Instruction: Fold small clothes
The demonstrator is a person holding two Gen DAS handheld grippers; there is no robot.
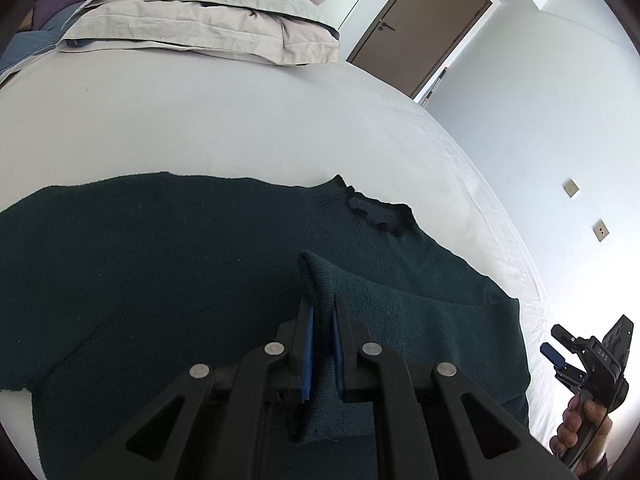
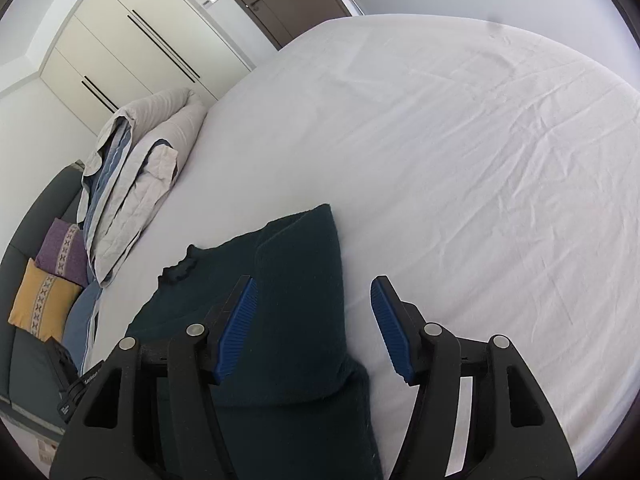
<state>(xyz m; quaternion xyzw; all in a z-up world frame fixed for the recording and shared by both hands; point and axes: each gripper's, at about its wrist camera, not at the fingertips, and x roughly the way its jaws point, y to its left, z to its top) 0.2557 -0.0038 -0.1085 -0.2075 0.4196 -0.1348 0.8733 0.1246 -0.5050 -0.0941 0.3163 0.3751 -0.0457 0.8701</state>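
Note:
A dark green knit sweater (image 1: 168,264) lies flat on the white bed sheet (image 1: 208,120), its frilled collar (image 1: 376,214) toward the far right. My left gripper (image 1: 322,312) is shut on a sleeve (image 1: 400,304) of the sweater, which lies over the body. My right gripper (image 2: 312,292) is open and empty, held above the sweater's folded sleeve (image 2: 304,280). It also shows at the left wrist view's right edge (image 1: 560,344), held in a hand off the sweater.
Folded duvets (image 1: 208,20) are stacked at the head of the bed. A brown door (image 1: 420,24) and white wall stand beyond. A grey sofa with a purple cushion (image 2: 64,250) and a yellow one is left of the bed. Wardrobe doors (image 2: 132,36) are behind.

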